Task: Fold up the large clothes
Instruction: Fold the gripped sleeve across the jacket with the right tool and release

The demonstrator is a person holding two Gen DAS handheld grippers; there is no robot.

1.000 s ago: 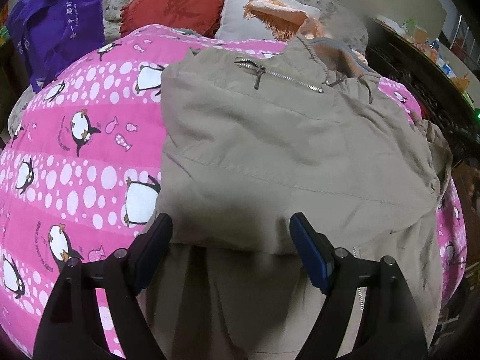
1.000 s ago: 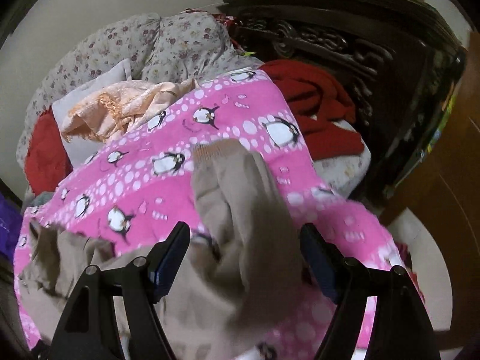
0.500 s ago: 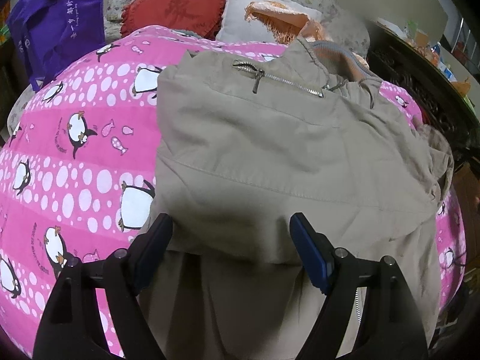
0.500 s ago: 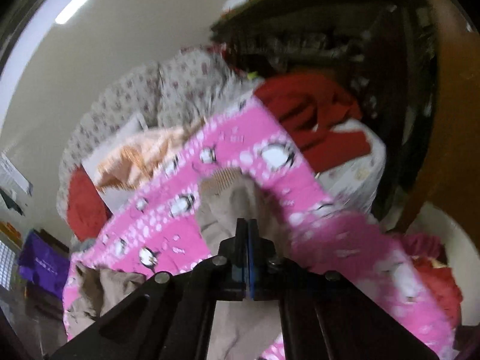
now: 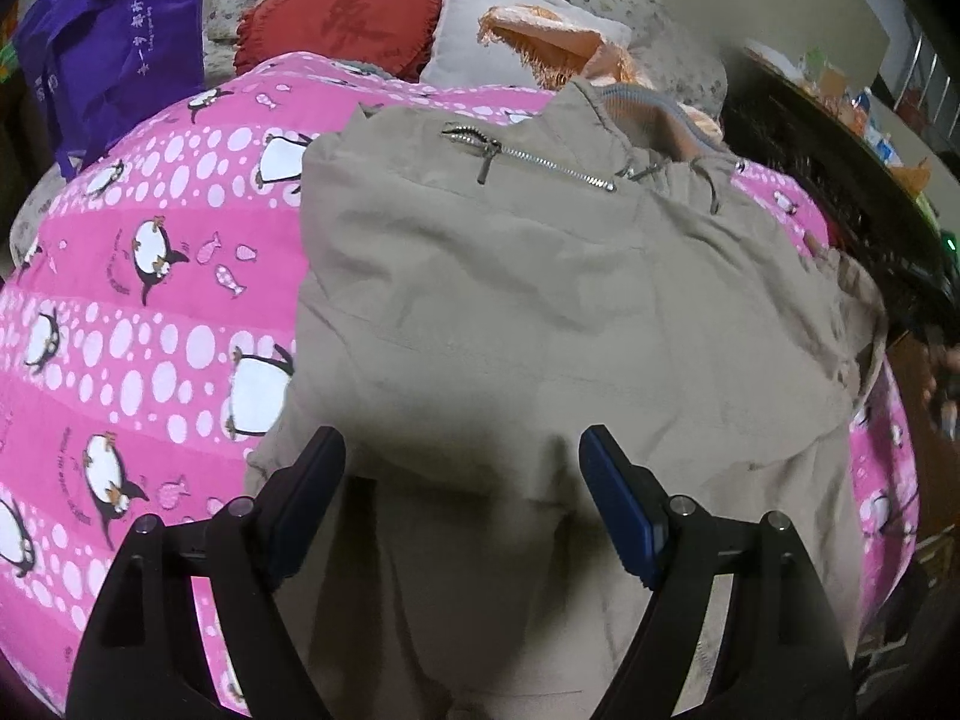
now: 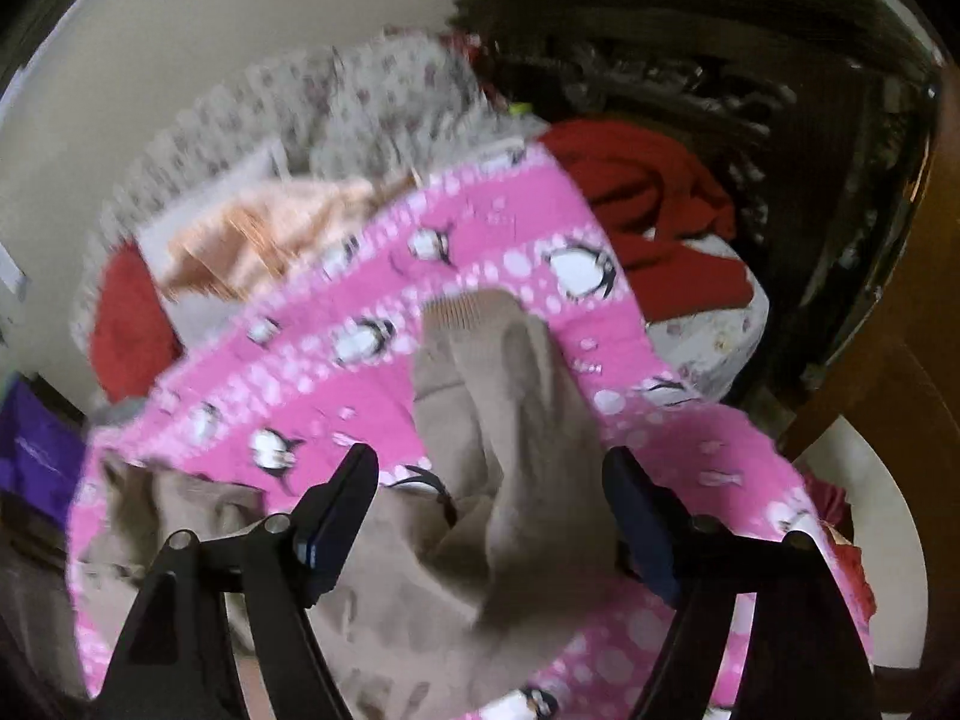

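Observation:
A large beige jacket [image 5: 540,300] with a metal zipper [image 5: 528,162] lies spread on a pink penguin-print blanket [image 5: 150,300]. My left gripper [image 5: 461,441] hovers open over its lower part, nothing between the pads. In the right wrist view, a beige sleeve [image 6: 516,390] with a ribbed cuff [image 6: 462,306] lies across the blanket [image 6: 480,228]. My right gripper [image 6: 489,459] is just above it with its jaws opening. The sleeve shows between the wide jaws, but the pads do not press on it. This view is blurred.
A red heart cushion [image 5: 342,18], a white pillow with orange cloth [image 5: 552,42] and a purple bag [image 5: 114,42] sit beyond the blanket. Dark carved wooden furniture [image 6: 690,48] and a red cloth [image 6: 654,204] lie along the right side.
Half a second ago the right gripper was shut and its view tilted upward; now its jaws stand wide over the sleeve again. The left gripper has stayed put.

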